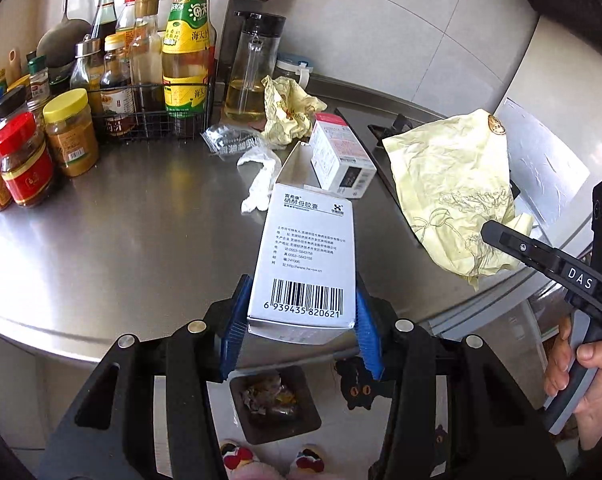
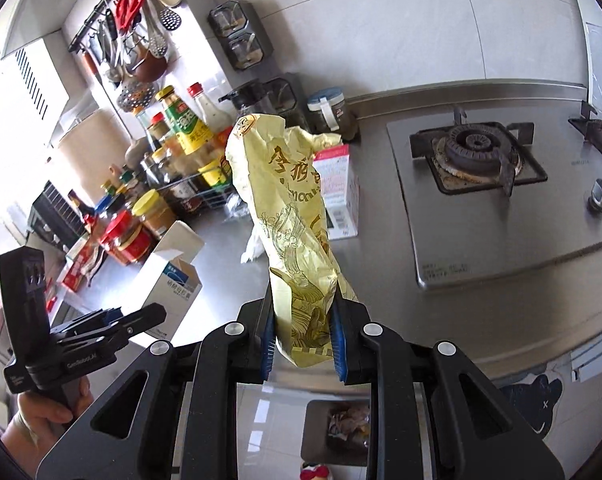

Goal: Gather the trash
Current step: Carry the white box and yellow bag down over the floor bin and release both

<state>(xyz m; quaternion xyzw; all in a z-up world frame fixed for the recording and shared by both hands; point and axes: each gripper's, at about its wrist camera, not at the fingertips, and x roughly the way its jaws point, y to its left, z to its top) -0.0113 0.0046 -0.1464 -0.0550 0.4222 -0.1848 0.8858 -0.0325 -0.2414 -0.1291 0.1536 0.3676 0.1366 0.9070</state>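
My left gripper (image 1: 303, 284) is shut on a white medicine box (image 1: 305, 248) with a barcode, its blue pads pressing both sides, held above the steel counter's (image 1: 141, 220) front edge. My right gripper (image 2: 305, 300) is shut on a crumpled yellow paper wrapper (image 2: 285, 200) that sticks up out of its jaws; the left wrist view shows that wrapper (image 1: 449, 184) at the right. A dark trash bin (image 1: 311, 400) with scraps inside stands on the floor below both grippers, also in the right wrist view as a bin (image 2: 315, 412).
On the counter lie another yellow wrapper (image 1: 285, 108), a clear plastic film (image 1: 231, 140), a white tissue (image 1: 261, 176) and a pink-topped box (image 1: 341, 152). Sauce bottles (image 1: 185, 48) and jars (image 1: 71, 132) crowd the left. A gas stove (image 2: 477, 160) is at the right.
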